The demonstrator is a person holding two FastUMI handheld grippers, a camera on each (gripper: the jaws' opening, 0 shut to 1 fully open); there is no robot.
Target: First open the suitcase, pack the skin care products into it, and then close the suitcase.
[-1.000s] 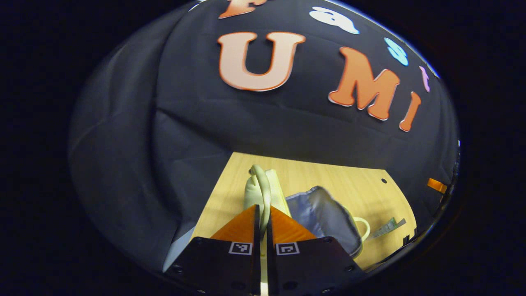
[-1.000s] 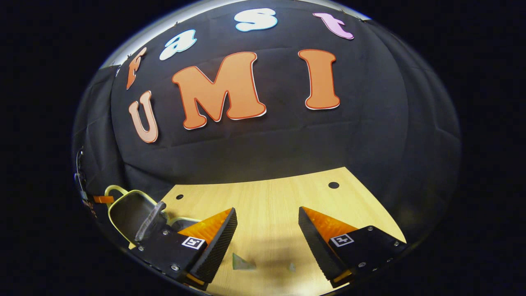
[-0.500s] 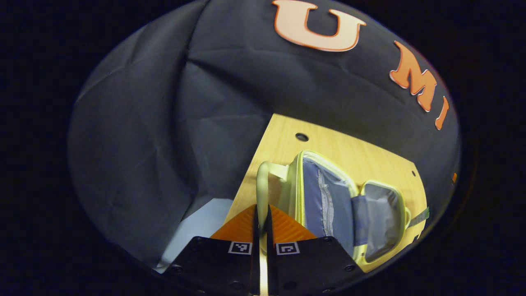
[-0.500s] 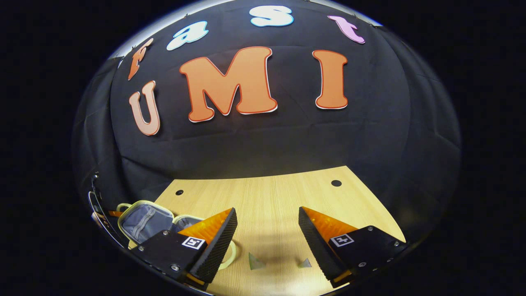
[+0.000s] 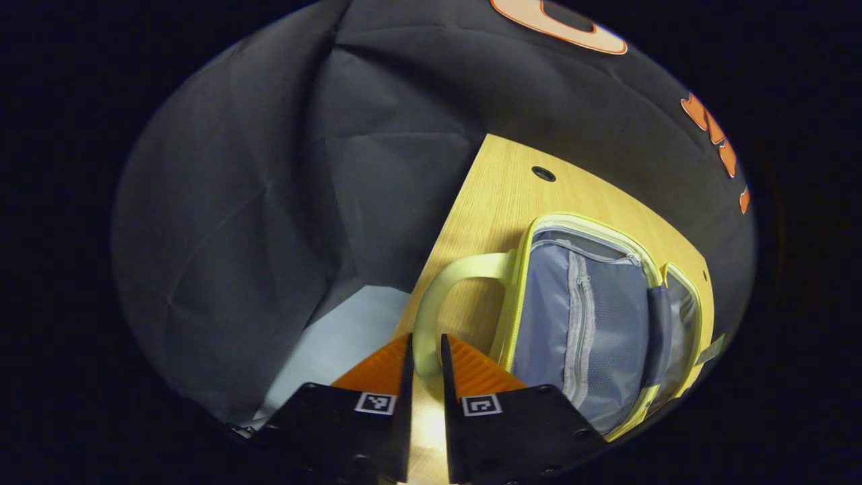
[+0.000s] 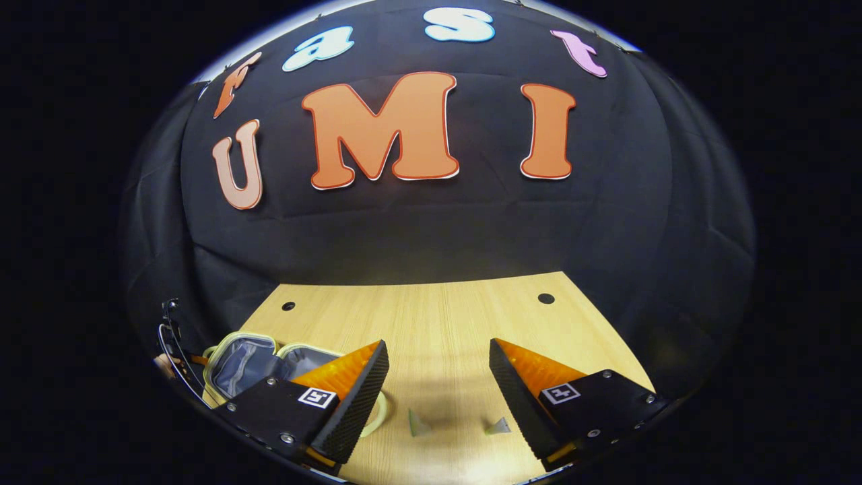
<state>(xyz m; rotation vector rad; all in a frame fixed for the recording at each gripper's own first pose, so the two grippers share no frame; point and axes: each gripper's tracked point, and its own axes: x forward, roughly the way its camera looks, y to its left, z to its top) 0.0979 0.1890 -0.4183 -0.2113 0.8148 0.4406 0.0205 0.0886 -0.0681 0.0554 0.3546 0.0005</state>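
In the left gripper view, the pale yellow-green suitcase (image 5: 592, 316) lies spread open on the wooden table (image 5: 498, 202), its grey-blue lining and zipped mesh pocket facing up. Its loop handle (image 5: 438, 289) curves down between the fingers of my left gripper (image 5: 425, 340), which stand slightly apart around it. A greenish sachet (image 5: 710, 350) peeks out past the suitcase's far edge. In the right gripper view, the open suitcase (image 6: 246, 357) sits at far left. My right gripper (image 6: 438, 347) hangs wide open over bare table, holding nothing. Two small pale pointed pieces (image 6: 419, 424) lie below it.
The table's left edge (image 5: 438, 256) runs close beside the suitcase handle, with pale floor (image 5: 337, 343) below it. Black cloth walls close the booth behind the table. Bare wood (image 6: 458, 316) stretches ahead of my right gripper, with small round holes (image 6: 546, 298) near the back.
The suitcase has swung from standing on edge to lying open and flat. My left gripper came down with the handle and its fingers have parted a little. The right gripper barely moved.
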